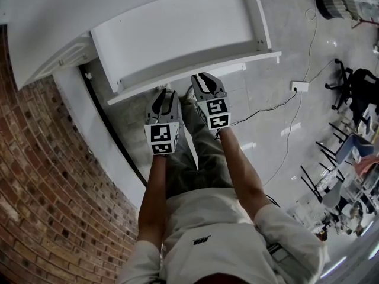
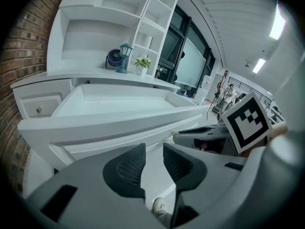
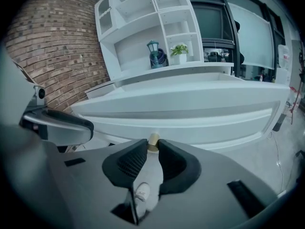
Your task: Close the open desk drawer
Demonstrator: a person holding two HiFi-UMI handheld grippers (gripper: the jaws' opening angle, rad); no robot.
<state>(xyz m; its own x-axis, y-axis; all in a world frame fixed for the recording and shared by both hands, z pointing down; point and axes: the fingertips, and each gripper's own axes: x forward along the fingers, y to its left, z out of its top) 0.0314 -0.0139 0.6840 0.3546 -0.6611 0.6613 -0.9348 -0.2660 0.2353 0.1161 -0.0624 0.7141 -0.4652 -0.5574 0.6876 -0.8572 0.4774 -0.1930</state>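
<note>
While the open drawer point(image 1: 177, 34) juts out just ahead of both grippers, my right gripper point(image 3: 152, 151) is nearly closed, its jaw tips pinching the brass knob point(image 3: 153, 139) on the drawer front. My left gripper point(image 2: 153, 151), just short of that front, has its jaws slightly apart and holds nothing.

Brick wall point(image 1: 53, 188); potted plant point(image 3: 180, 50) beside teal lantern point(image 3: 153, 52).

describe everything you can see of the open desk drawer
The desk drawer is wide, shallow, white and looks like painted wood. It is pulled far out from under the desktop, level, and its inside looks empty. A small brass knob sits on its front, right at the right gripper's jaw tips; whether they pinch it is unclear.
</note>
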